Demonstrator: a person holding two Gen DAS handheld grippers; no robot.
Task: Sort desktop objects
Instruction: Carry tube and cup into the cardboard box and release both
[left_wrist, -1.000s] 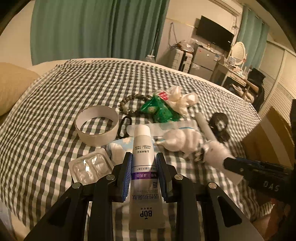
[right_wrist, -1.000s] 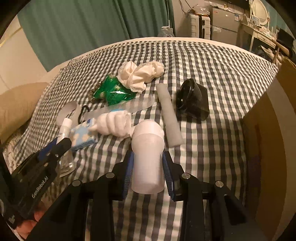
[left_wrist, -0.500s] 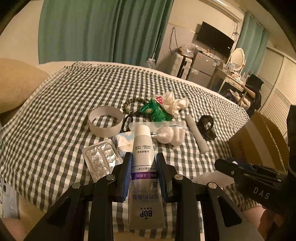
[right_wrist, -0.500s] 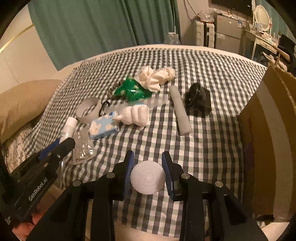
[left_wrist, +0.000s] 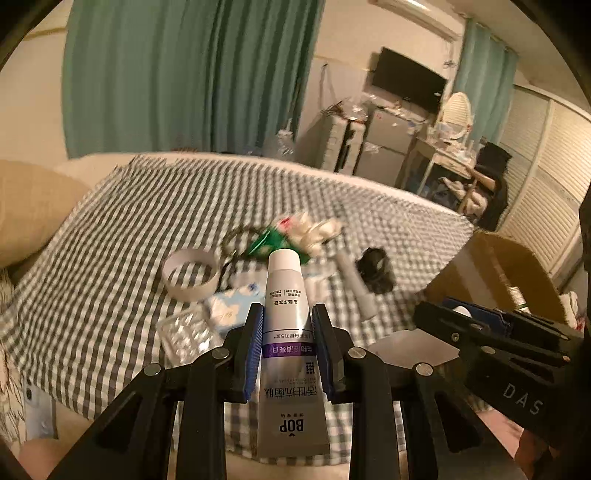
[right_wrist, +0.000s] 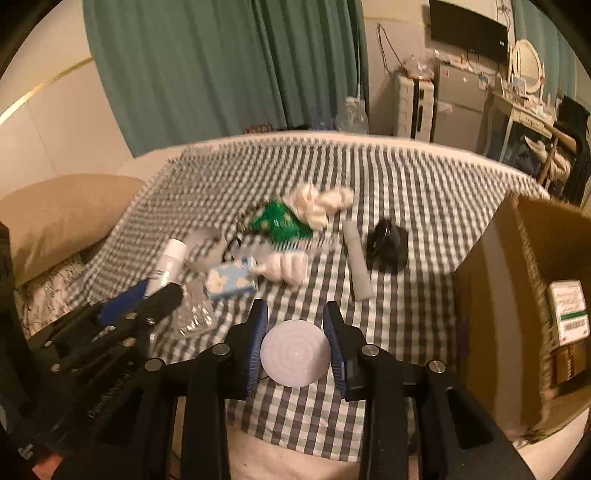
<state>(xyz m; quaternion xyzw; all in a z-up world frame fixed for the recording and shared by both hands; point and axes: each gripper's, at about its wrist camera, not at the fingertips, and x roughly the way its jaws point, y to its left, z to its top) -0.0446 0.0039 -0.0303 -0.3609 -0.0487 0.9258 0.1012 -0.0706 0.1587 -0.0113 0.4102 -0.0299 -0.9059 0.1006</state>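
**Both grippers loaded above the bed; deposit pending**

Left gripper (left_wrist: 287, 345): pads pinch a white-and-purple toothpaste tube (left_wrist: 286, 317) about its middle, cap end pointing away, crimped end towards the camera. The tube is clear of the bed.

Right gripper (right_wrist: 294, 341): pads clamp a white cylindrical container (right_wrist: 294, 353), seen end-on as a ribbed round face. It too is off the bed.

Surface: the checked bedspread (right_wrist: 424, 206) carries the unsorted items: a tape ring (left_wrist: 190, 275), a blue tissue pack (right_wrist: 231, 282), a blister pack (left_wrist: 186, 330), a green packet (right_wrist: 282, 223), a white cloth bundle (right_wrist: 319, 201), a grey stick (right_wrist: 356, 260) and a black object (right_wrist: 388, 247). The view is motion-blurred, so finer detail cannot be confirmed.

Receptacle: an open cardboard box (right_wrist: 517, 295) stands just beside the bed on the right, with a labelled carton visible inside.

Assessment: the step in hand appears to be the carry, two picked items in transit. The next move likely calls for swinging both grippers over the box opening, clearing its near wall, and only then spreading the pads. The tube, held mid-length, may pivot if jolted.
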